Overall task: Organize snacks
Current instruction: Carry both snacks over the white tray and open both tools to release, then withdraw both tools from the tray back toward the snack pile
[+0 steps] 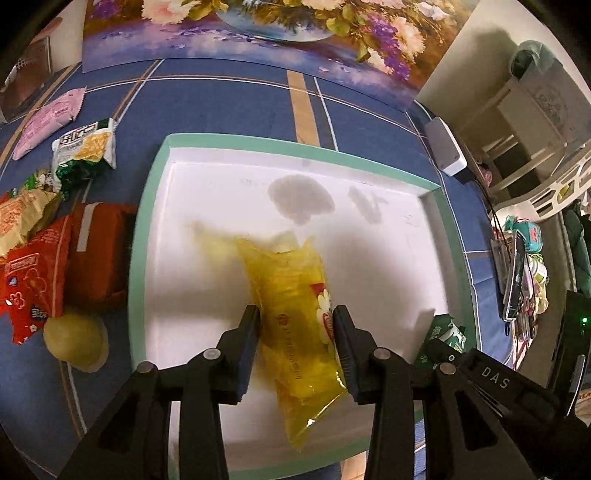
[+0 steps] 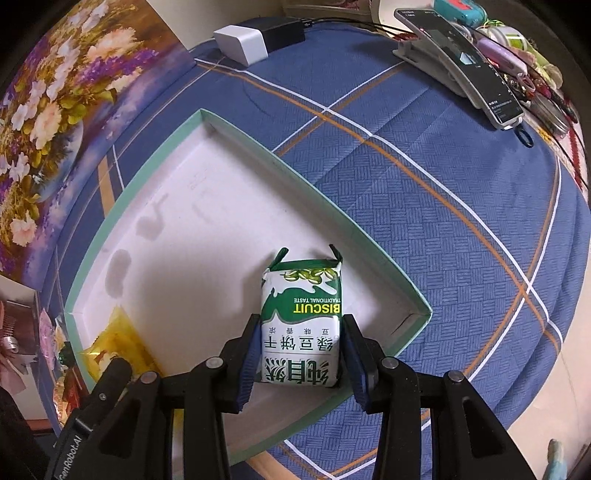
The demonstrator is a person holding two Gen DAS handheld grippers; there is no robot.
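A white tray with a mint-green rim (image 1: 147, 206) (image 2: 129, 177) lies on the blue plaid cloth. My left gripper (image 1: 296, 328) points down into it, and its pads touch both sides of a blurred yellow snack packet (image 1: 291, 288) that reaches onto the tray floor. My right gripper (image 2: 300, 343) is shut on a green-and-white biscuit pack (image 2: 301, 314) over the tray's near right corner. The right wrist view catches the yellow packet (image 2: 110, 339) at the tray's left end. The left wrist view has the biscuit pack (image 1: 445, 334) at the tray's right edge.
Left of the tray lie several snack packs: a pink one (image 1: 48, 118), a green-and-white one (image 1: 85, 147), red ones (image 1: 33, 273), and a yellow round fruit (image 1: 74, 338). A floral picture (image 1: 258, 33) leans behind. A white adapter (image 2: 242, 40) and a phone (image 2: 465, 62) sit at the far right.
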